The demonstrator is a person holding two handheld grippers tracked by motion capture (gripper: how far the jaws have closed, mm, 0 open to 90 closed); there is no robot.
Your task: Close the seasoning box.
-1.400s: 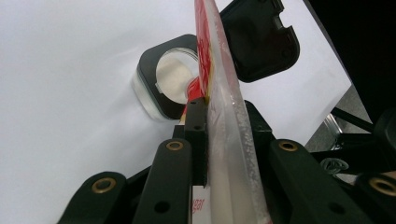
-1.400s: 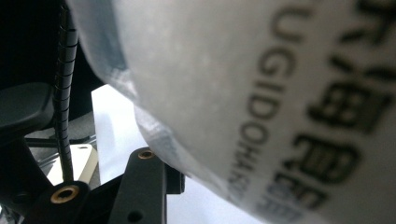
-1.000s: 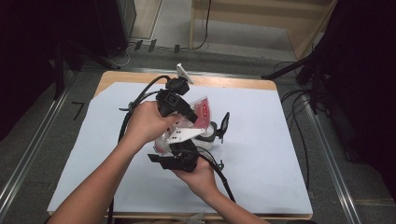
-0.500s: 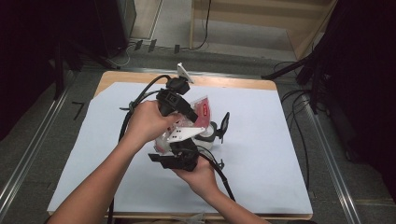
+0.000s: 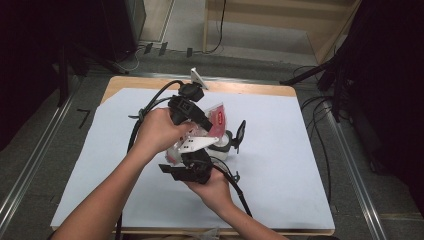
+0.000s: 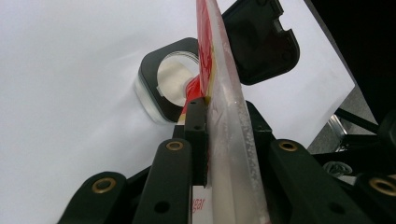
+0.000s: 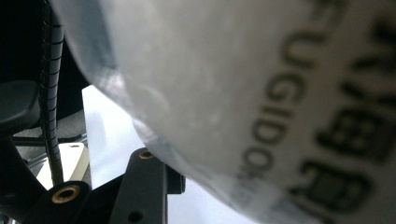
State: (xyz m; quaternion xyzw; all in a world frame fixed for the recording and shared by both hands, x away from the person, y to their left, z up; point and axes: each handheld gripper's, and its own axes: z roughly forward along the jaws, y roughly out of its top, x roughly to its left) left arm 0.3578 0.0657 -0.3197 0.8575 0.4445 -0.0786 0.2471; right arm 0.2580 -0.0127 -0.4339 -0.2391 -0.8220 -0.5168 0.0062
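Nothing has shifted since the earlier frame — both grippers stay put. The left gripper (image 6: 219,140) clamps the red-and-clear bag (image 6: 219,93) edge-on; the right gripper (image 5: 192,165) presses its frosted, printed side.

The clear, glossy plastic pouch with red print (image 6: 219,93) looks smooth and frosted along its sealed edge. The left tool (image 6: 224,135) is matt black plastic with 4 brass-coloured rivets. The square black-rimmed clear plastic container (image 6: 161,81) shines; its hinged black lid (image 6: 261,42) looks semi-gloss. The surface's white paper-like sheet (image 5: 280,165) is matt over a light wooden edge.
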